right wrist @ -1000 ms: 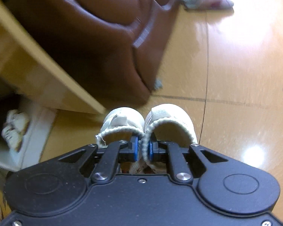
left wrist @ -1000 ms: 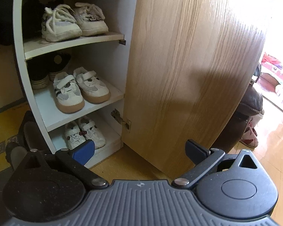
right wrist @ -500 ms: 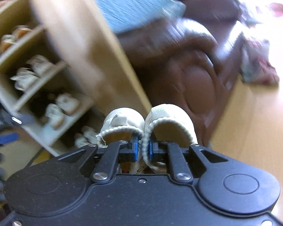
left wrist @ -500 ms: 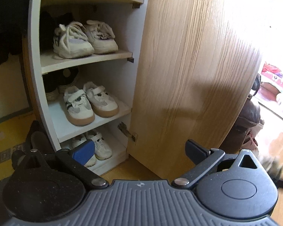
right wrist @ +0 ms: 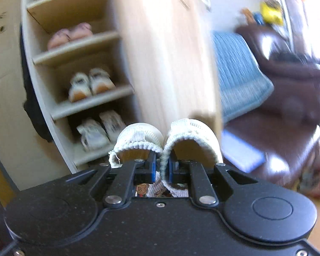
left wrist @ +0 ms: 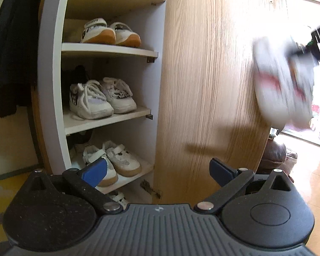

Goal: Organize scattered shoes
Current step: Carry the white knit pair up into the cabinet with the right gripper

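Observation:
My right gripper [right wrist: 161, 167] is shut on a pair of small white knit shoes [right wrist: 189, 134], pinching their two inner collars together between the blue pads. The pair hangs in the air in front of the open shoe cabinet [right wrist: 44, 98]. In the left wrist view the same pair [left wrist: 283, 83] shows as a white blur at the upper right, beside the cabinet door [left wrist: 209, 74]. My left gripper [left wrist: 157, 171] stands open and holds nothing, facing the cabinet's lower shelves.
Shelves carry pairs: pink shoes [right wrist: 70, 33], white gum-soled shoes [left wrist: 111, 34], white laced sneakers [left wrist: 100, 98], white strap shoes [left wrist: 115, 162]. The shelf above the pink pair [right wrist: 70, 6] looks bare. A brown sofa [right wrist: 288, 89] with a blue cushion [right wrist: 236, 74] stands right of the door. Dark cloth [left wrist: 8, 49] hangs left.
My right gripper has risen from near the floor to cabinet height and rolled, still shut on the pair. The left gripper rose slightly, and the held pair came into its view.

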Demonstrator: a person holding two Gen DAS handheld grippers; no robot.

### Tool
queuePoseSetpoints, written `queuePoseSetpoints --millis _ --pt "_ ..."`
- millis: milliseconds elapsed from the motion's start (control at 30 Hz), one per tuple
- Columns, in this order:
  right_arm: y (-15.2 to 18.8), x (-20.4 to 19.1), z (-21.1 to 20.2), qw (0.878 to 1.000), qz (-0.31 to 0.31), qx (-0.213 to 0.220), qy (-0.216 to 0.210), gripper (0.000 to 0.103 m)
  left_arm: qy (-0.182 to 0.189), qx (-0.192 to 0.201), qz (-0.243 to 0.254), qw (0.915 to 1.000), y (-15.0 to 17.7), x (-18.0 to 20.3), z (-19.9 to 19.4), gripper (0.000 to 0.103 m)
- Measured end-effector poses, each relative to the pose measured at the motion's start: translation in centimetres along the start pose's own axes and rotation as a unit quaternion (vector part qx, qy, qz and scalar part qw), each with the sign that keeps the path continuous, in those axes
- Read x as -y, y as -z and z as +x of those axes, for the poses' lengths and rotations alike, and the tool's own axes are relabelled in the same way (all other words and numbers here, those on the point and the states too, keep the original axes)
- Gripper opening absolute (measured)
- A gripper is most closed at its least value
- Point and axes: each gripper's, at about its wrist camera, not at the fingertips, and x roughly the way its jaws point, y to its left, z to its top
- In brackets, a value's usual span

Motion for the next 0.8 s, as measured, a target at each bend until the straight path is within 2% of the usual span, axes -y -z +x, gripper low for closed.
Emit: queuePoseSetpoints --millis 33,67,433,633,800 --pt "-1.4 -0.6 0.0 1.0 -0.008 0.007 -0.004 0.011 -0.002 -0.002 -0.004 1.0 0.0 -0.2 0.1 0.103" --pt "-4.4 -1.8 0.1 0.999 -0.023 0.023 -0.013 0.011 -0.003 -0.003 -0.007 1.0 -0.1 -0.5 0.2 0.103" --pt "-22.5 -11.1 0.3 0.985 -0.093 0.119 -0.09 0.011 0.001 -0.005 -0.022 0.9997 -0.4 -1.4 -0.2 0.103" --pt "-29.7 -15.9 1.1 0.979 -0.109 0.135 -0.11 0.011 -0.003 -0.006 -0.033 0.9994 -0.4 -2.1 -0.2 0.103" --pt "-33.7 -19.5 2.1 0.973 -0.129 0.15 -0.115 0.011 0.0 -0.016 -0.042 0.999 -0.4 -2.8 0.2 0.103"
